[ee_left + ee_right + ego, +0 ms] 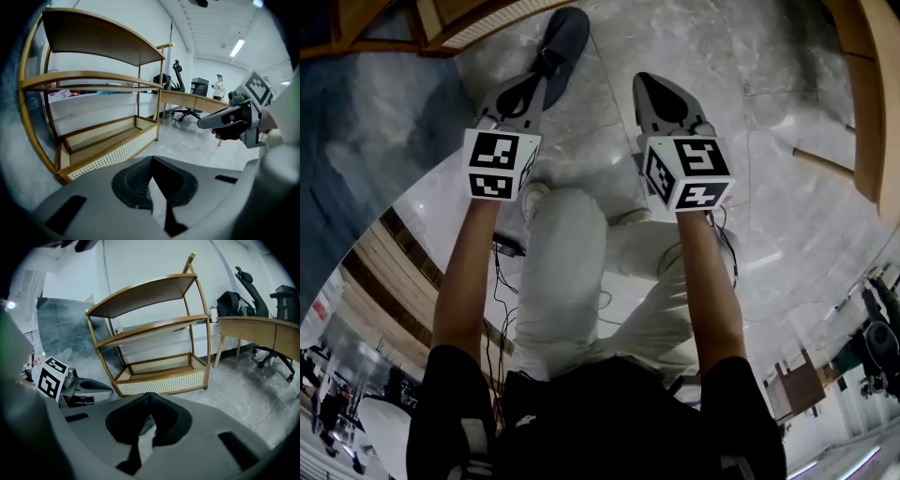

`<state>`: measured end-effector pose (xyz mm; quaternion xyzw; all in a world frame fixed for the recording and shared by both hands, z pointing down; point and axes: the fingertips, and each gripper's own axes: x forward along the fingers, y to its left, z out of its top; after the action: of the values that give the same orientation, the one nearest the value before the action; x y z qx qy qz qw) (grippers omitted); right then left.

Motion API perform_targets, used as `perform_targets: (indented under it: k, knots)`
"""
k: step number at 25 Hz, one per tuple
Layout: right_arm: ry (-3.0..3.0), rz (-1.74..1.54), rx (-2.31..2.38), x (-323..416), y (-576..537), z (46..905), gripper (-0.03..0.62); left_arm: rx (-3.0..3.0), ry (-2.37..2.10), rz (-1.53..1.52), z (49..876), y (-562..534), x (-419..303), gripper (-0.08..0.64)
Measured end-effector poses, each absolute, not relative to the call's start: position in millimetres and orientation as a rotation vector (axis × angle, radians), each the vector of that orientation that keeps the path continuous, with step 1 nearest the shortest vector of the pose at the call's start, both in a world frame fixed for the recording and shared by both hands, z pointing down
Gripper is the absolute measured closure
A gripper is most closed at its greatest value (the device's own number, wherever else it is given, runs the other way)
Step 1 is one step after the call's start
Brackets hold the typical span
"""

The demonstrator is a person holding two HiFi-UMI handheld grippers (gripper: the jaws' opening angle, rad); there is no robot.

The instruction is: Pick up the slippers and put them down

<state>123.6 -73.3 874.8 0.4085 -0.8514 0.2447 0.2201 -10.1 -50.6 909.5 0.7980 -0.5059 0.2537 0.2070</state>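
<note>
Grey marble floor point(769, 150) underfoot, a wooden shelf unit point(161, 380) with a cane-panelled bottom tray against the white wall, and a desk point(253, 331) with an office chair point(276, 352) off to the side. On to the left gripper point(152, 160): fingers pinched fully together, dark tips meeting, nothing caught between them. The right gripper point(150, 397) is the same, with its jaws drawn shut and only floor showing behind them. Pulling out, both are held up side by side and angled down, marker cubes point(502, 164) facing the head camera and bare forearms behind. A pale trouser leg point(572, 272) shows below them. And the dark slipper point(565, 39) is on the floor just past the left gripper's tip in the head view, near the shelf unit's corner. From above they overlap, so contact cannot be told.
</note>
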Motion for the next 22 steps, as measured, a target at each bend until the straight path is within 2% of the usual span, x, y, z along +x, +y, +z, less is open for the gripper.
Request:
perform_targets:
  k: [9,22]
  knots:
    - [-2.356,0.697,1.133,140,-66,753,0.592,2.244,-1.404,0.688,773,-46,1,0.554]
    - [-2.356,0.645,1.207,167,-66,523,0.592,2.288,-1.435,0.604,531,-53,14,0.554]
